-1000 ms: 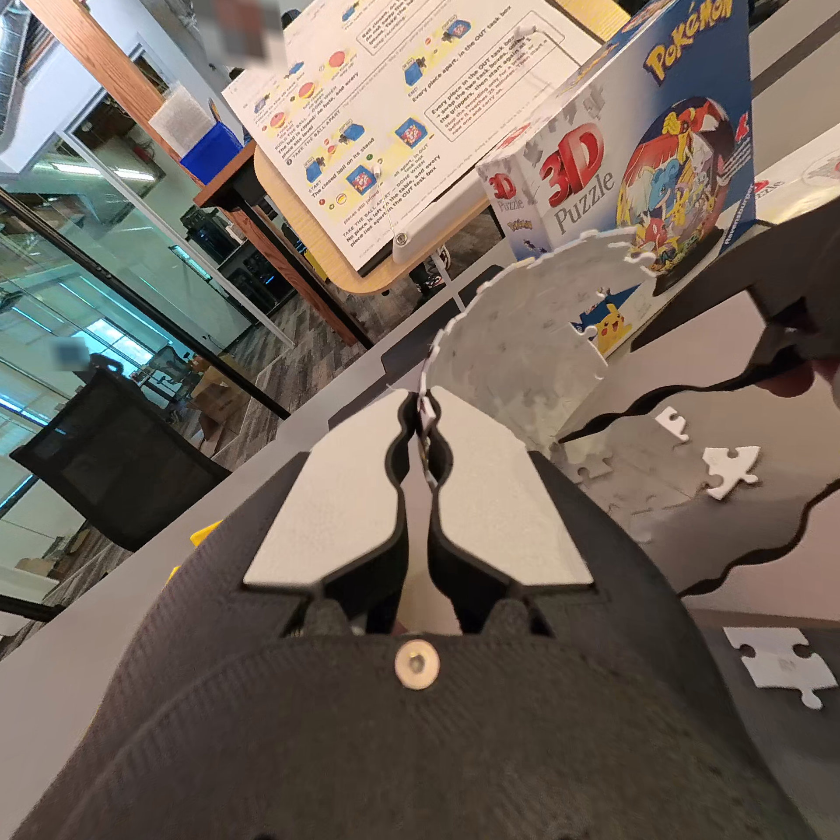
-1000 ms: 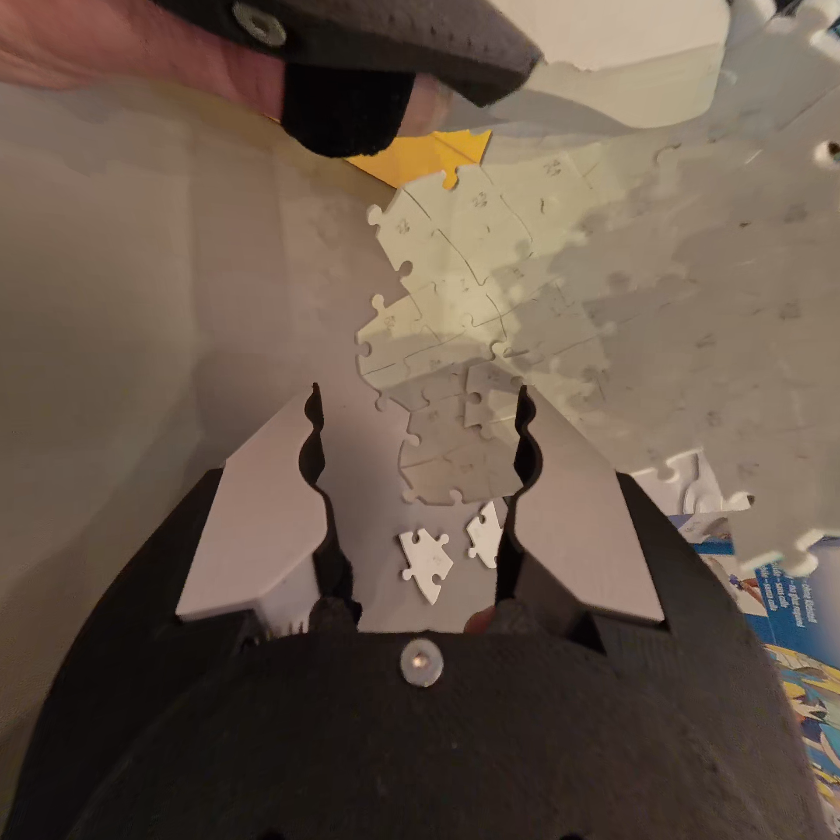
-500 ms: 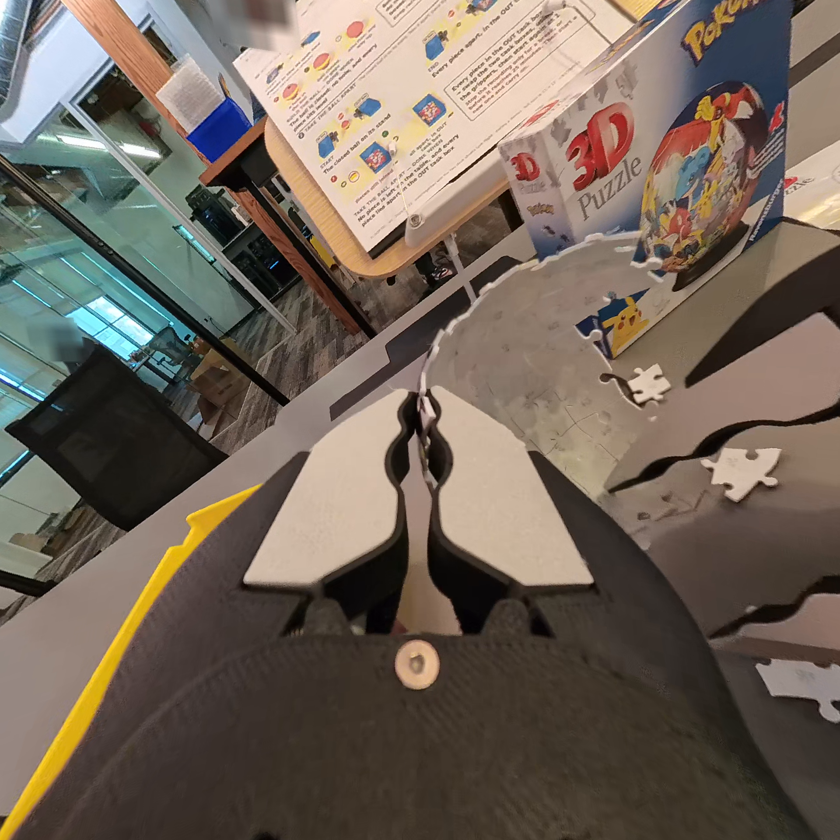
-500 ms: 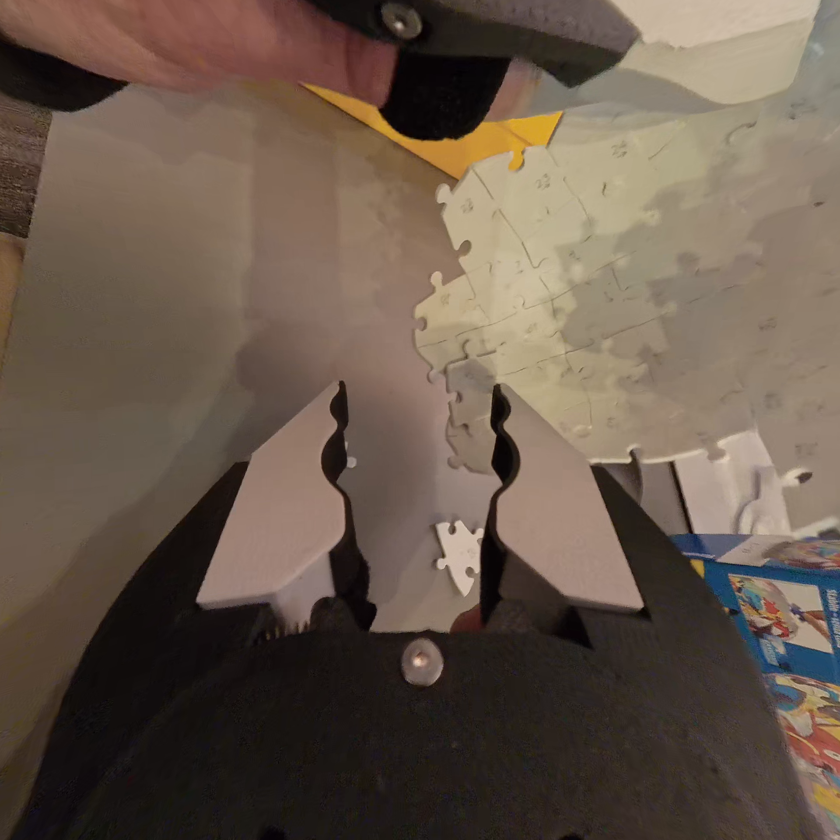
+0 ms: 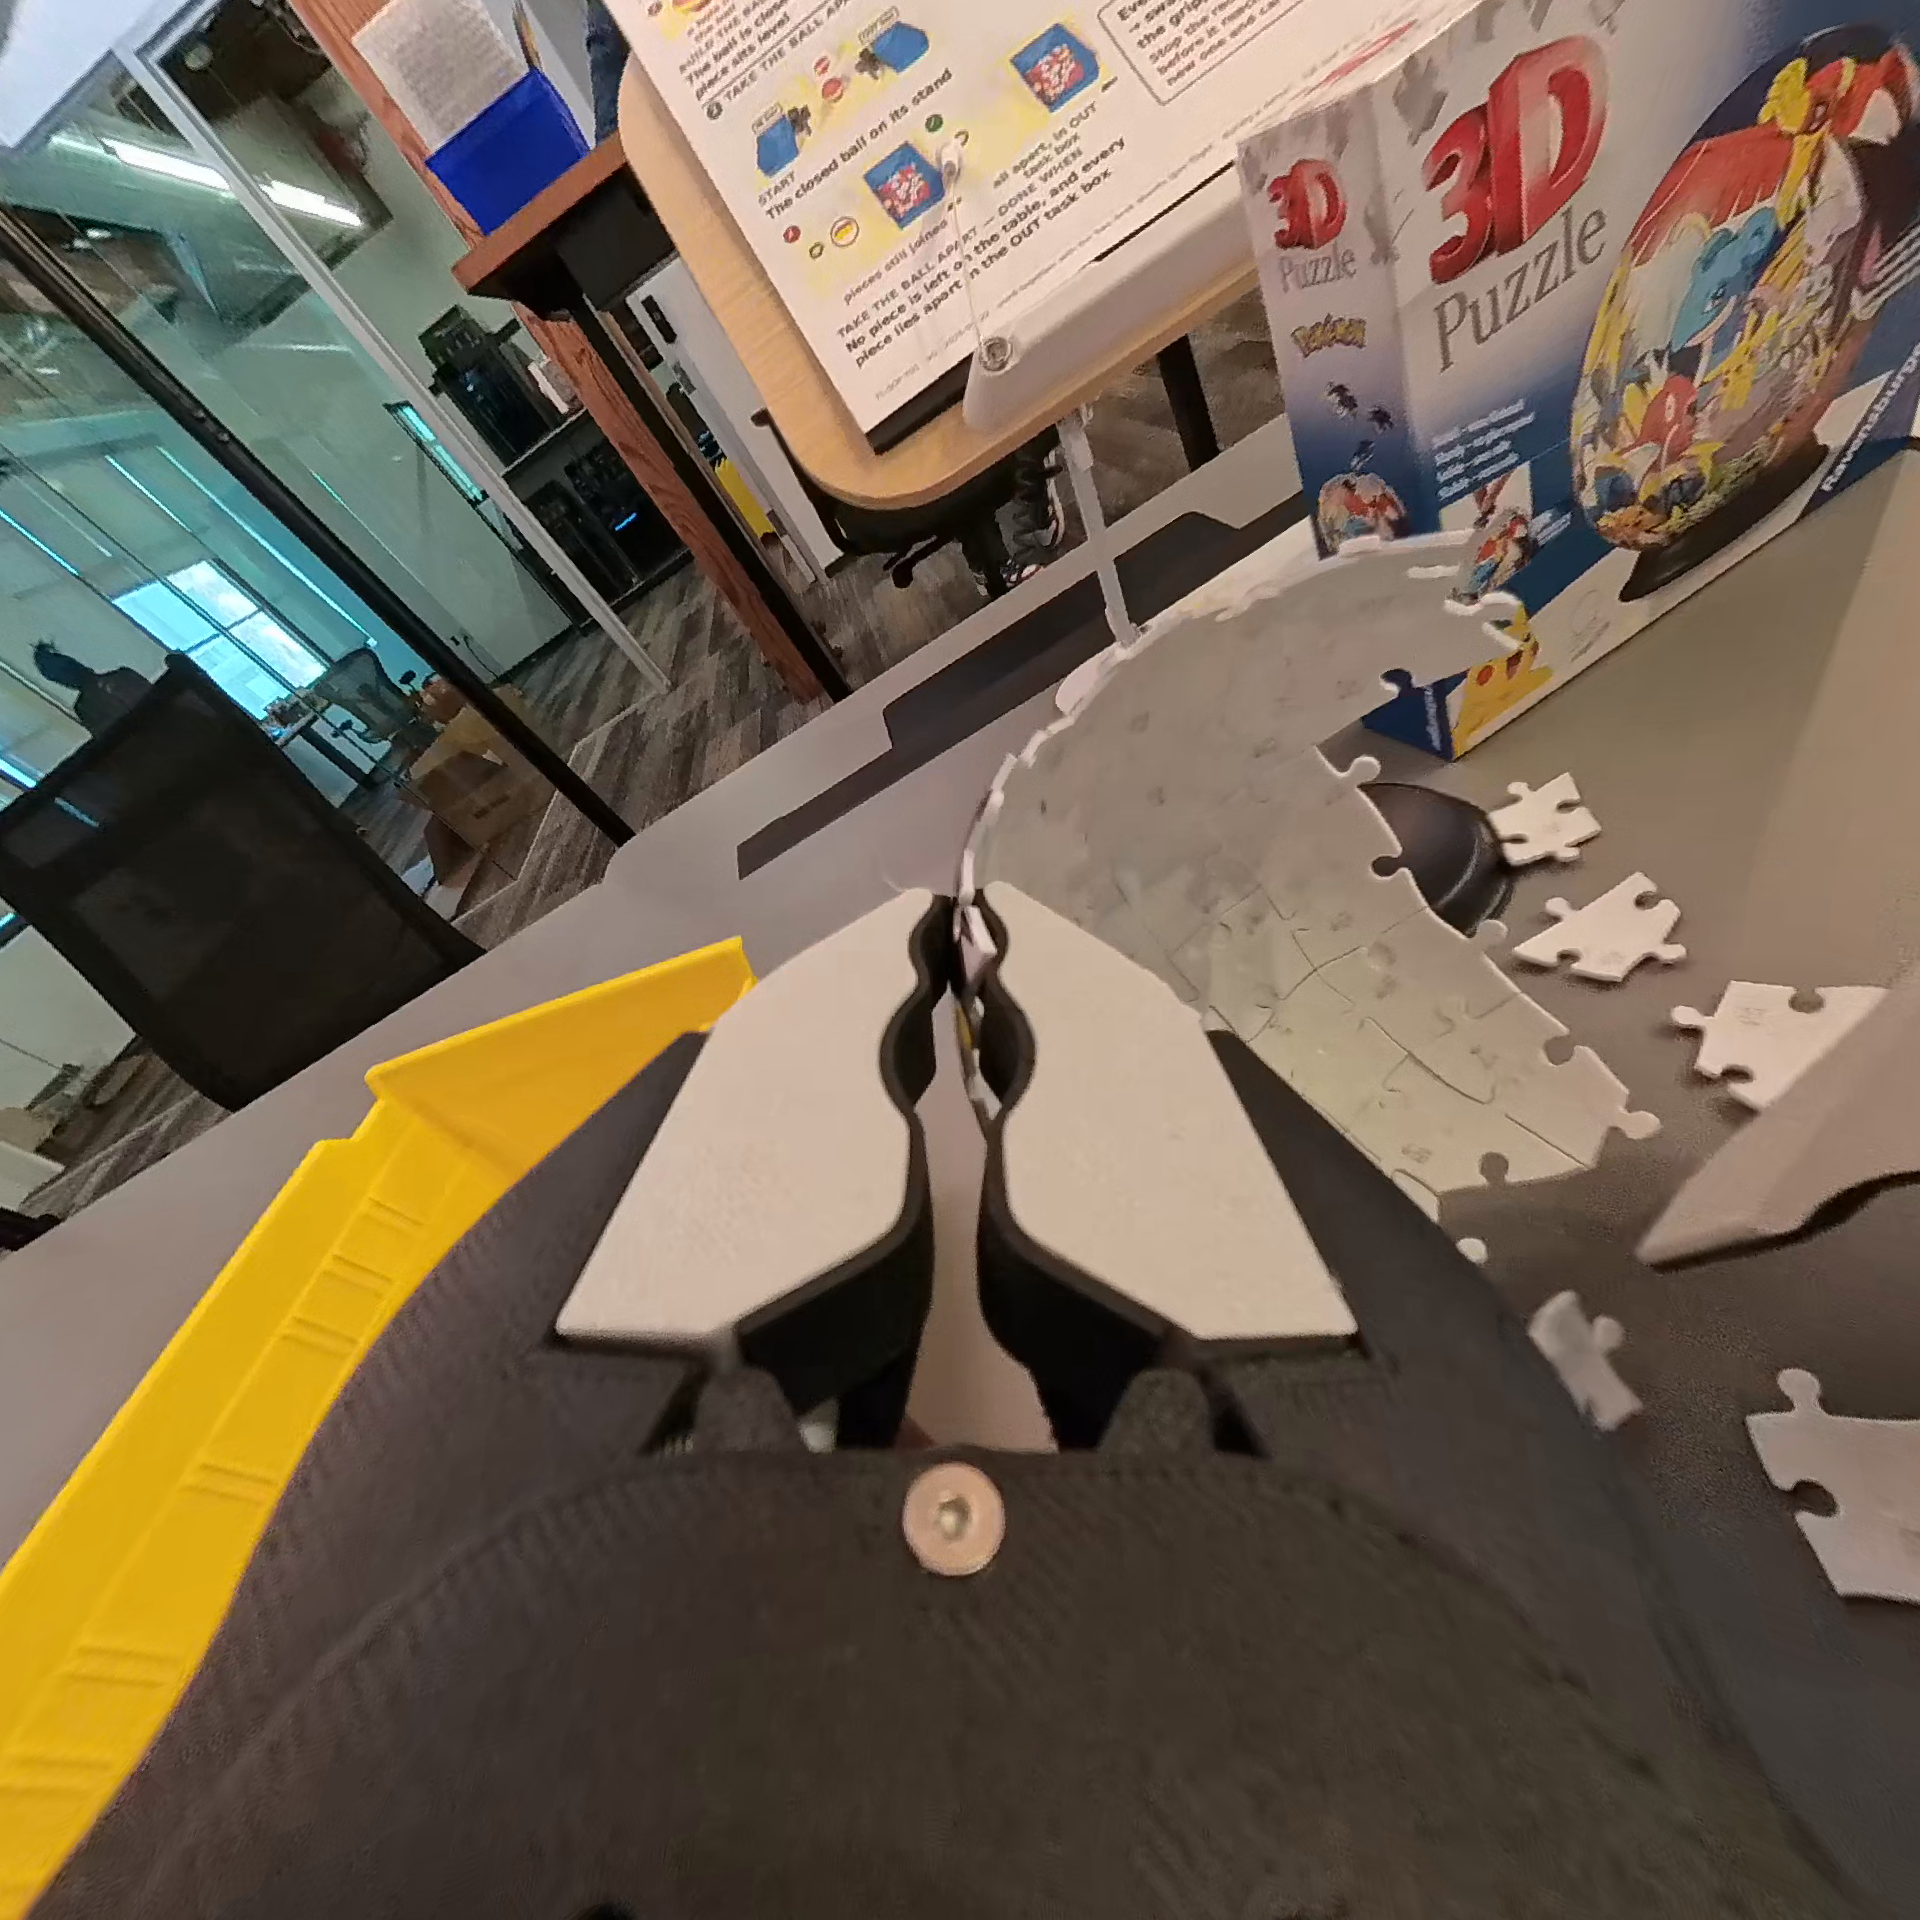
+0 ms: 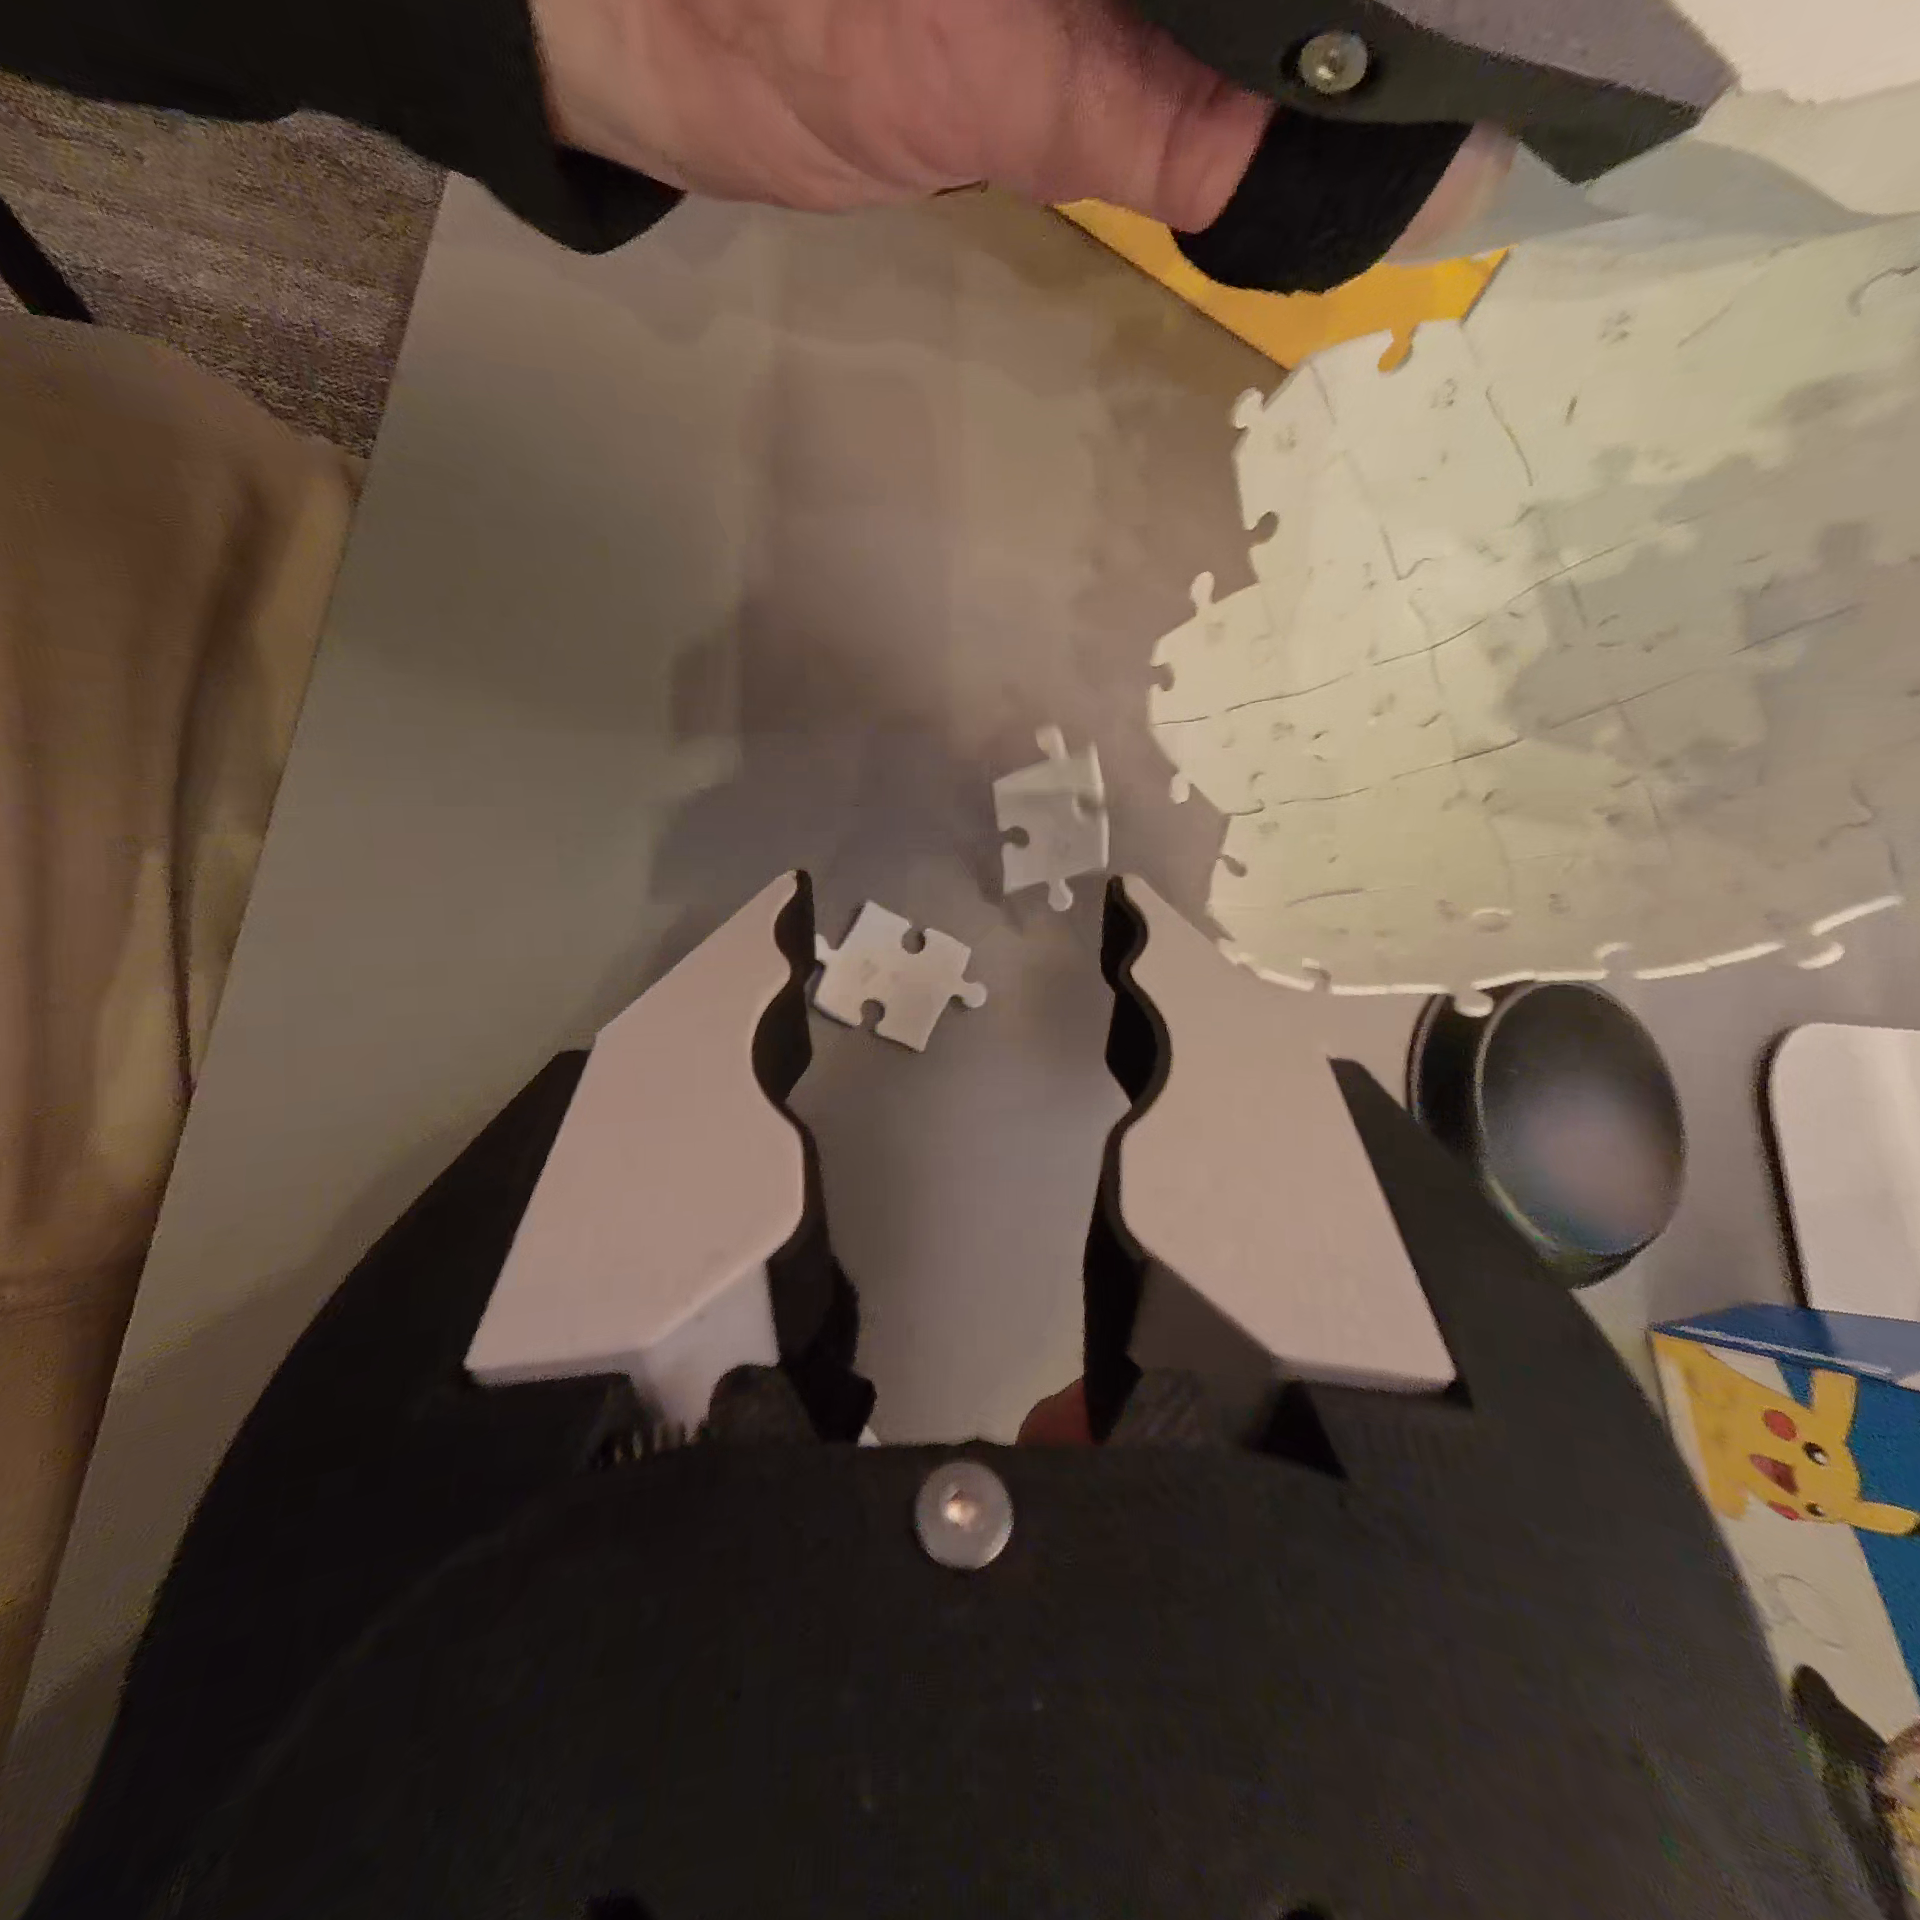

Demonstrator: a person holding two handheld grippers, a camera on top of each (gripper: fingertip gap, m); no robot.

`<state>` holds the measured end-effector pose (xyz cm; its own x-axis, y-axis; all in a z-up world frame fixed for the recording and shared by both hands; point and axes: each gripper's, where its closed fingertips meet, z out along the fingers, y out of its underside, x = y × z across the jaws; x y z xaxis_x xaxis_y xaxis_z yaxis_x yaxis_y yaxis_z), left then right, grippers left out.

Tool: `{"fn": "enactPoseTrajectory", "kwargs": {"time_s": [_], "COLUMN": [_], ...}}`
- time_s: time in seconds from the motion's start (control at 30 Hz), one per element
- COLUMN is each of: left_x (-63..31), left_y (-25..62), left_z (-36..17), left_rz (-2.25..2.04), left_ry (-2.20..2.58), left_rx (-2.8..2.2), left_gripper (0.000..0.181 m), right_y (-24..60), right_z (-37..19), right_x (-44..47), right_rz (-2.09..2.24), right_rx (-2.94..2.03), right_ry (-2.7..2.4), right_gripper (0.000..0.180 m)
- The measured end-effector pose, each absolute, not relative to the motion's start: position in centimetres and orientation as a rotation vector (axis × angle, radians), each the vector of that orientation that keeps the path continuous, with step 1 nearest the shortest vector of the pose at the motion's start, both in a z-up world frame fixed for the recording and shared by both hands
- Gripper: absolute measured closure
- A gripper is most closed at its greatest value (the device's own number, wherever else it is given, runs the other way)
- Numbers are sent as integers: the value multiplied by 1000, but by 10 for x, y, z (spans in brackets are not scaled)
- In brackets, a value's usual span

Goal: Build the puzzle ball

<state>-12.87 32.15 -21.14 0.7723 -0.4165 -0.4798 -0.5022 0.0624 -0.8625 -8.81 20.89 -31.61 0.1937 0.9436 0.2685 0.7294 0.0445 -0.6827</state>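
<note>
My left gripper is shut on the rim of the partly built puzzle ball, a curved white shell held over the grey table. In the right wrist view the shell hangs at the upper right, with the left gripper and a hand above it. My right gripper is open and empty, low over the table. One loose white piece lies by its left fingertip and a second piece lies just beyond the tips. Several more loose pieces lie right of the shell.
The black ball stand sits under the shell's lower edge. The puzzle box stands at the back right. A yellow tray lies left of my left gripper. A beige fabric lies past the table's left edge.
My right gripper has moved left, off the shell, and now sits over two loose pieces. The shell has slid to the right in its view. My left gripper still holds the rim.
</note>
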Motion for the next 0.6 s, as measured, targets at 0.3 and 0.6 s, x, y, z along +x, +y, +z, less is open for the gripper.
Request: {"fn": "enactPoseTrajectory", "kwargs": {"time_s": [0.3,0.6], "left_x": [-137,-135], "left_y": [332,339], "left_z": [-229,-249], "left_rz": [23,-18], "left_ry": [688,658], "left_rx": [-1634,-1697], "left_gripper": [178,178], "right_y": [216,216], "right_z": [-304,-310], "right_x": [-71,-79], "right_rz": [475,501], "right_rx": [-1788,-1814], "right_ry": [-1491,-1487], "right_gripper": [129,132]}}
